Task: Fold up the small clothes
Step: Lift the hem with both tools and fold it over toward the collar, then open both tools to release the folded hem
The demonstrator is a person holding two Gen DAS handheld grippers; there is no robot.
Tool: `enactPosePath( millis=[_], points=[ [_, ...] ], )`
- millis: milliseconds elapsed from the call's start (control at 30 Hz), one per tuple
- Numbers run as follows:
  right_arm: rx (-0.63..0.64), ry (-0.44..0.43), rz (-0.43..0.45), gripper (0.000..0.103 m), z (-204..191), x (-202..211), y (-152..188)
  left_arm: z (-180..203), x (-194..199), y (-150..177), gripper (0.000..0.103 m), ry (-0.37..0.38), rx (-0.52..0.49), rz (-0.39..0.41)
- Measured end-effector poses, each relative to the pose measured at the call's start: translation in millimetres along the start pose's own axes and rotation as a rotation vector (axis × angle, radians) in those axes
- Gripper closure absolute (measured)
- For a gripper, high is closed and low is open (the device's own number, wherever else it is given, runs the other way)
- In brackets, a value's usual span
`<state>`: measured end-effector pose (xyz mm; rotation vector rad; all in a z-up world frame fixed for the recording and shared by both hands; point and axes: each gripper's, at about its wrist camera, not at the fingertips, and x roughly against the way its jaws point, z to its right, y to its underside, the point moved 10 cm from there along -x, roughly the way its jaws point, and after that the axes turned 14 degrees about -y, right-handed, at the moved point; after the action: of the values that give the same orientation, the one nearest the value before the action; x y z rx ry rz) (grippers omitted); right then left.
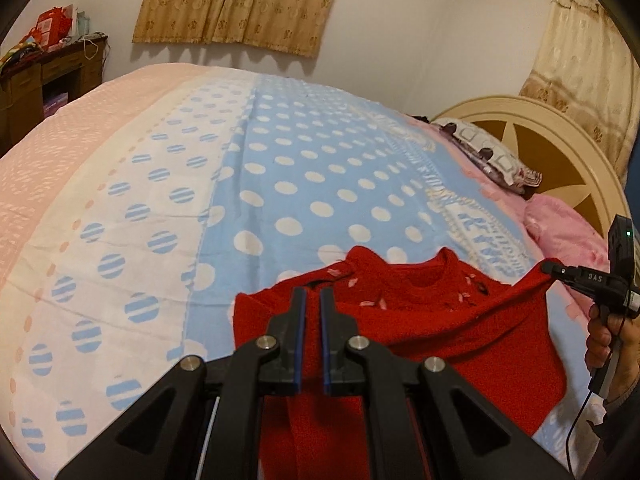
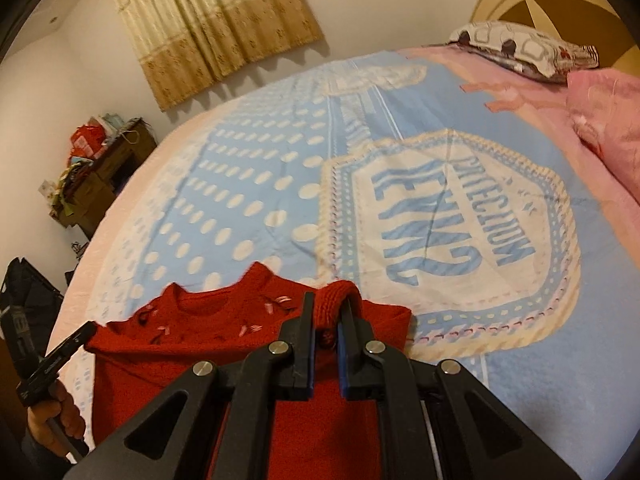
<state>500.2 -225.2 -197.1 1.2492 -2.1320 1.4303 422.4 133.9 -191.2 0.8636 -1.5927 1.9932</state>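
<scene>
A small red knit sweater [image 1: 440, 320] with pale embroidered flecks below its collar hangs spread between both grippers, just over the bed, with the collar on the far side. My left gripper [image 1: 313, 290] is shut on its left shoulder, and red fabric drops away under the jaws. In the right wrist view the left gripper [image 2: 90, 330] pinches that same corner. My right gripper [image 2: 328, 299] is shut on a bunched ribbed edge of the sweater [image 2: 200, 344]. In the left wrist view the right gripper [image 1: 547, 268] pulls the right corner taut.
The bed carries a blue sheet with white dots [image 1: 320, 168] and a lettered badge print [image 2: 440, 216]. A patterned pillow [image 1: 488, 152], a pink blanket [image 1: 560, 228] and a cream headboard [image 1: 560, 148] lie at the right. A cluttered wooden desk [image 1: 48, 72] stands far left.
</scene>
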Motion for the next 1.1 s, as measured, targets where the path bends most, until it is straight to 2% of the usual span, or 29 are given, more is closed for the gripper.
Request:
enactPosePath(
  millis=[133, 233, 300, 333, 367, 400, 433, 467, 533, 600, 633, 667, 700, 767, 800, 867, 933, 1033, 1100],
  points=[
    [-0.035, -0.007, -0.040, 0.095, 11, -25, -2, -4, -11, -1, 0.097, -0.019, -0.002, -0.010],
    [-0.063, -0.026, -0.055, 0.095, 16, -43, -7, -13, -23, -4, 0.098, -0.072, -0.001, -0.008],
    [-0.066, -0.006, -0.060, 0.090, 19, -50, -11, -20, -28, -6, 0.098, -0.087, 0.013, -0.012],
    [-0.052, 0.010, -0.041, 0.085, 18, -48, -15, -22, -31, -7, 0.098, -0.093, 0.020, -0.015],
    [-0.036, 0.015, -0.017, 0.066, 16, -44, -19, -26, -32, -7, 0.098, -0.101, 0.032, -0.020],
    [-0.027, -0.003, 0.001, 0.042, 12, -39, -21, -28, -32, -7, 0.098, -0.106, 0.040, -0.024],
    [-0.018, -0.024, 0.010, 0.034, 7, -35, -22, -30, -29, -7, 0.098, -0.109, 0.046, -0.019],
    [0.003, -0.037, 0.020, 0.031, 3, -29, -21, -32, -23, -8, 0.095, -0.117, 0.041, -0.002],
    [0.049, -0.012, 0.024, 0.031, -1, -20, -17, -33, -10, -7, 0.085, -0.158, -0.004, 0.034],
    [0.105, -0.037, -0.006, 0.031, -14, -14, -5, -31, 3, -6, 0.062, -0.159, -0.037, 0.062],
    [0.129, -0.070, -0.053, 0.031, -24, -14, 7, -29, 13, -3, 0.055, -0.159, -0.058, 0.082],
    [0.145, -0.085, -0.092, 0.031, -29, -17, 16, -26, 18, 0, 0.040, -0.158, -0.080, 0.090],
    [0.172, -0.098, -0.166, 0.031, -37, -24, 31, -22, 21, 3, 0.032, -0.161, -0.106, 0.091],
    [0.237, -0.096, -0.324, 0.031, -50, -44, 62, -8, 20, 14, 0.032, -0.184, -0.207, 0.077],
    [0.277, -0.078, -0.367, 0.031, -54, -54, 71, -2, 17, 19, 0.031, -0.201, -0.256, 0.068],
    [0.317, -0.018, -0.378, 0.031, -54, -69, 72, 7, 3, 25, 0.031, -0.295, -0.357, 0.055],
    [0.290, 0.030, -0.334, 0.031, -48, -82, 56, 4, -12, 22, 0.031, -0.351, -0.345, 0.034],
    [0.200, 0.151, -0.197, 0.031, -21, -82, 21, -17, -25, 14, 0.031, -0.406, -0.252, 0.011],
    [0.092, 0.142, -0.142, 0.031, -7, -75, 11, -34, -32, 14, 0.031, -0.458, -0.204, -0.012]
  ],
)
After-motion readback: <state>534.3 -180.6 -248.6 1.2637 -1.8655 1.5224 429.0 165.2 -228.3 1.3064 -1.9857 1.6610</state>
